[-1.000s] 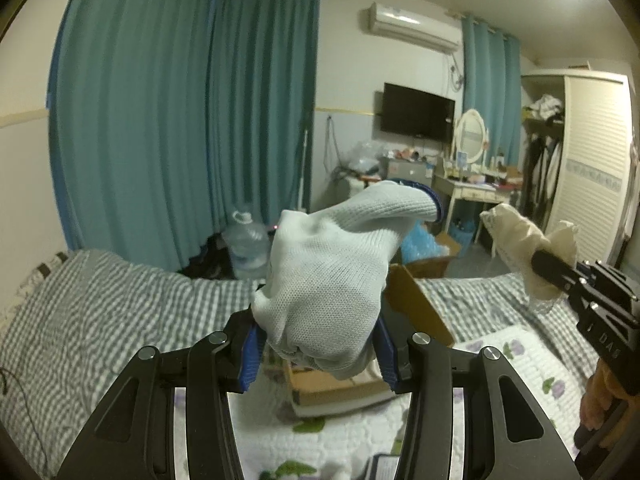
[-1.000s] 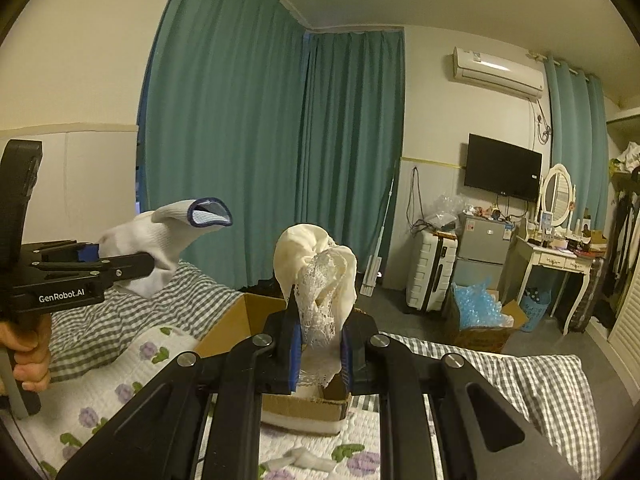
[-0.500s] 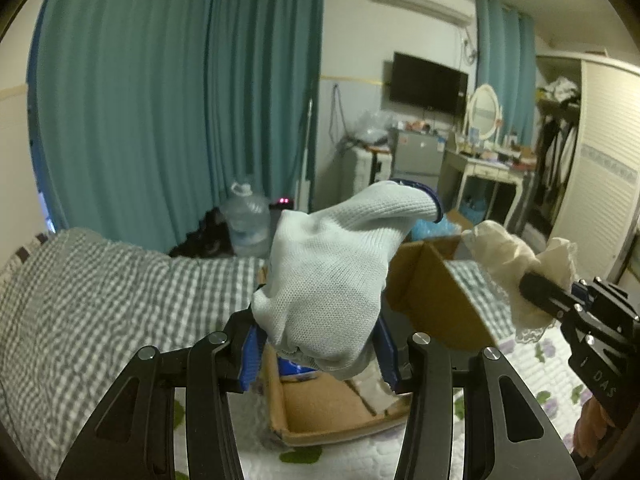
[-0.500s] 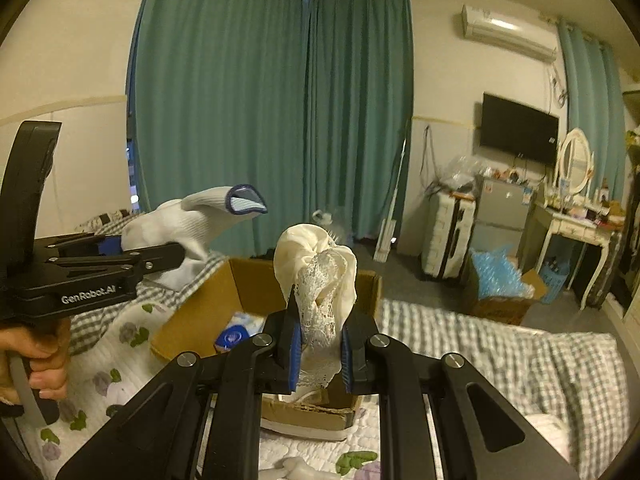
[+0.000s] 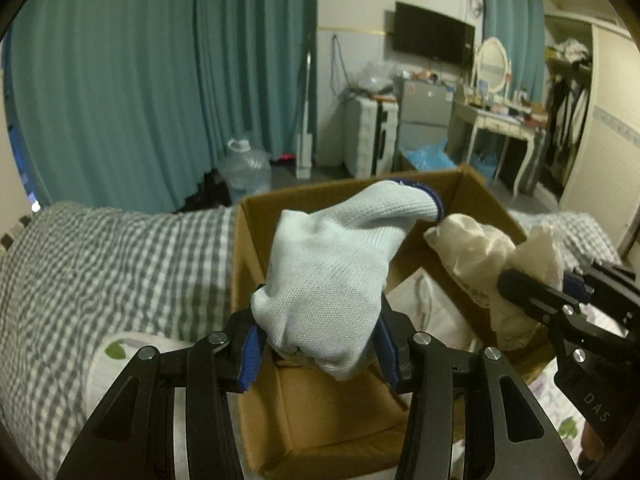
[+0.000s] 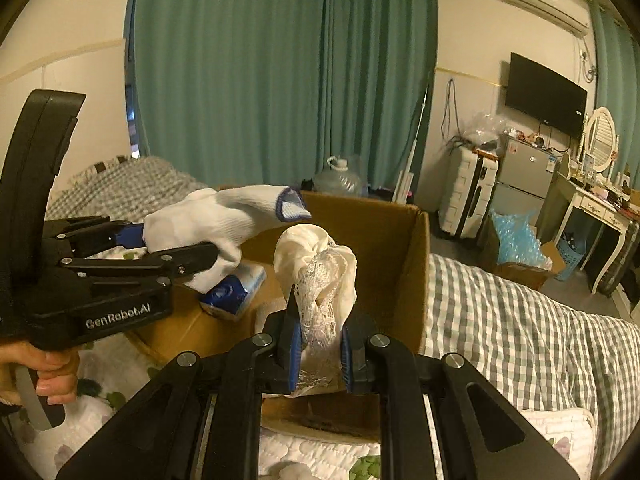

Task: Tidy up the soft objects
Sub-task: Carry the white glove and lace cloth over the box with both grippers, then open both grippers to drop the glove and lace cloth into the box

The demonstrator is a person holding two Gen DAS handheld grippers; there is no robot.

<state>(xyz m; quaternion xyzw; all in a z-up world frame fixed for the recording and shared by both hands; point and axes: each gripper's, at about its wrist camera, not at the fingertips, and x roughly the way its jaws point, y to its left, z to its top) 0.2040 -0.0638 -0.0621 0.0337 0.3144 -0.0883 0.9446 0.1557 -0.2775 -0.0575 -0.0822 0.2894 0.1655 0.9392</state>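
Two grippers, one soft item each. Left gripper [image 5: 318, 354] jaws clamped on one white knit glove [image 5: 340, 264], cuff sticking forward over the one open cardboard box [image 5: 320, 412] just below the jaws. Right gripper [image 6: 318, 354] jaws pinched tight on one cream lace cloth [image 6: 324, 276], bunched up above the jaws, also over the box. One blue-white pack [image 6: 236, 290] inside the box under the glove. Box sits on a checked bed [image 6: 520, 332]; the glove blocks part of the box interior

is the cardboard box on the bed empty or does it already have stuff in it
Not empty. Inside the open cardboard box lies a blue-and-white packet, and pale fabric sits on its floor. How full it is cannot be told.
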